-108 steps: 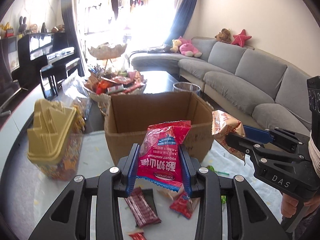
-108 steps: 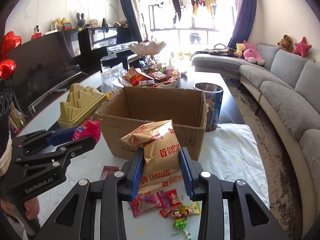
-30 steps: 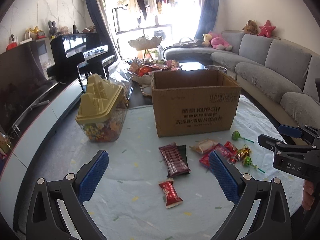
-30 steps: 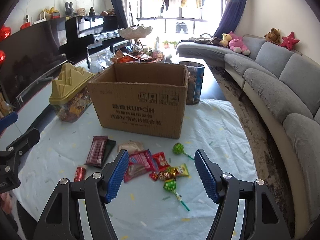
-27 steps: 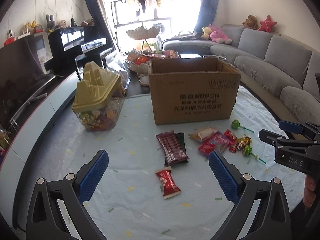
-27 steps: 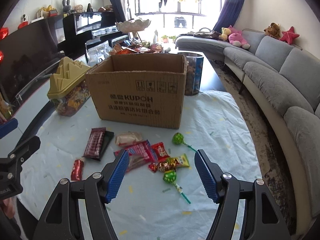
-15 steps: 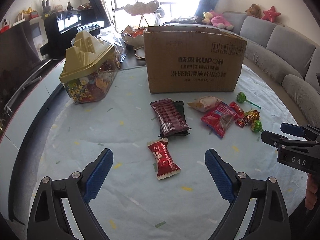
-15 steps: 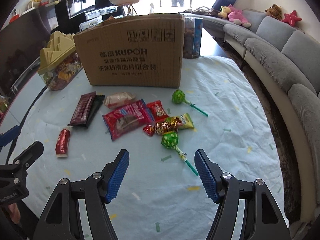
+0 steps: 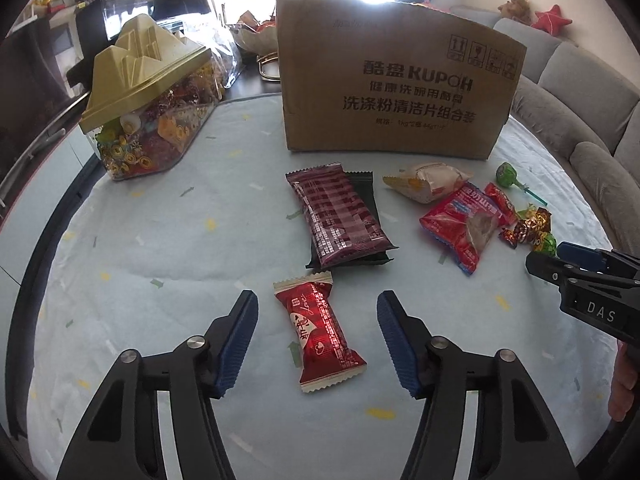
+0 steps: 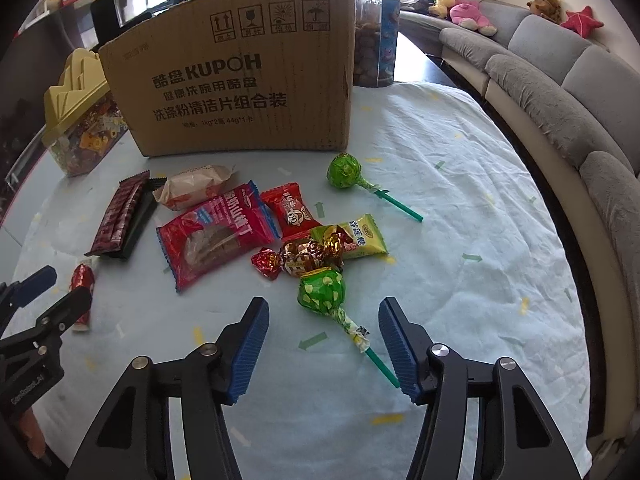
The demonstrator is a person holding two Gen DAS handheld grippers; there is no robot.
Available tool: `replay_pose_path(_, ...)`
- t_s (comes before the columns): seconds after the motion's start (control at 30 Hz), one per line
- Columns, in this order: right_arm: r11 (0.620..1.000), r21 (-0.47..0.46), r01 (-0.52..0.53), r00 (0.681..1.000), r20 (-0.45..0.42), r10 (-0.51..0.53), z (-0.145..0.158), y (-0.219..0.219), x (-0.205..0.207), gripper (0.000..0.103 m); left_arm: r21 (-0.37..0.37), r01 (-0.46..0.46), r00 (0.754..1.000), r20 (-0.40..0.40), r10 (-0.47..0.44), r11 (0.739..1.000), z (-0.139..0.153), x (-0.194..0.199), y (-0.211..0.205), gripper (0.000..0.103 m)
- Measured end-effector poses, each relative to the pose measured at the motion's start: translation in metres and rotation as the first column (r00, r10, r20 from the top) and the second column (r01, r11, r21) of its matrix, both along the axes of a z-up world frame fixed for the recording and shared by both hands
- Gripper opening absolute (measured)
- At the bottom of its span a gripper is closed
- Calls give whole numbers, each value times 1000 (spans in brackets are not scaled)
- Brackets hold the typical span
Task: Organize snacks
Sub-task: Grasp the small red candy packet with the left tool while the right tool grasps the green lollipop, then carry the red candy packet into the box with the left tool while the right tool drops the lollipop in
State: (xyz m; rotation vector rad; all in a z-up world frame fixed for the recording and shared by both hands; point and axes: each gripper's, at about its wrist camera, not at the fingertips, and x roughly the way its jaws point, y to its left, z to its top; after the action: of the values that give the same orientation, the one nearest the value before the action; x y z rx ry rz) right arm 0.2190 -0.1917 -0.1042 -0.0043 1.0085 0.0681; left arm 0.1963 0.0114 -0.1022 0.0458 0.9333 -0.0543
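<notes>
My left gripper (image 9: 316, 316) is open and low over the table, its pads on either side of a small red candy packet (image 9: 318, 330). My right gripper (image 10: 322, 322) is open, its pads on either side of a green lollipop (image 10: 322, 290) and its stick. Beyond lie a dark red wafer bar (image 9: 338, 220), a red yogurt hawthorn packet (image 10: 218, 232), a beige wrapped bun (image 10: 196, 190), a small red candy (image 10: 290, 210), a yellow-green packet (image 10: 360, 236), foil candies (image 10: 304, 258) and a second lollipop (image 10: 344, 172). The open cardboard box (image 9: 396, 88) stands behind them.
A clear candy jar with a gold lid (image 9: 148, 100) stands left of the box. A round tin (image 10: 374, 44) stands behind the box's right corner. A light cloth (image 10: 460, 208) covers the table. A grey sofa (image 10: 560, 92) runs along the right.
Both grippers held packets over the box 3.6 s ago; now both are open and empty. Over the last second both have dropped towards the table and closed in on the loose snacks.
</notes>
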Motion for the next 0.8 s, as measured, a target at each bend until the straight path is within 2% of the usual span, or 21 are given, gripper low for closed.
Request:
replay_pose_path(0.13, 1000, 10, -9, 1000, 0, 9, -3, 1, 6, 50, -19, 0, 1000, -11, -1, 1000, -3, 6, 2, 49)
replay_pose_path(0.23, 1000, 4, -14, 1000, 5, 14, -4, 2, 9, 46, -38, 0, 1000, -29, -1, 999, -6, 9, 2, 37)
replay_pose_path(0.3, 1000, 2, -12, 1000, 7, 12, -3, 2, 10, 39, -52, -1, 999, -41, -1, 999, -8, 10, 2, 31)
replay_pose_path(0.43, 1000, -1, -18, 1000, 8, 18, -3, 2, 8, 27, -63, -1, 999, -51, -2, 998, -11, 9, 2, 26)
replay_pose_path(0.8, 998, 48, -51, 999, 16, 50, 8, 10, -13, 27, -101, 25, 1000, -13, -26, 995, 6, -8, 1, 22)
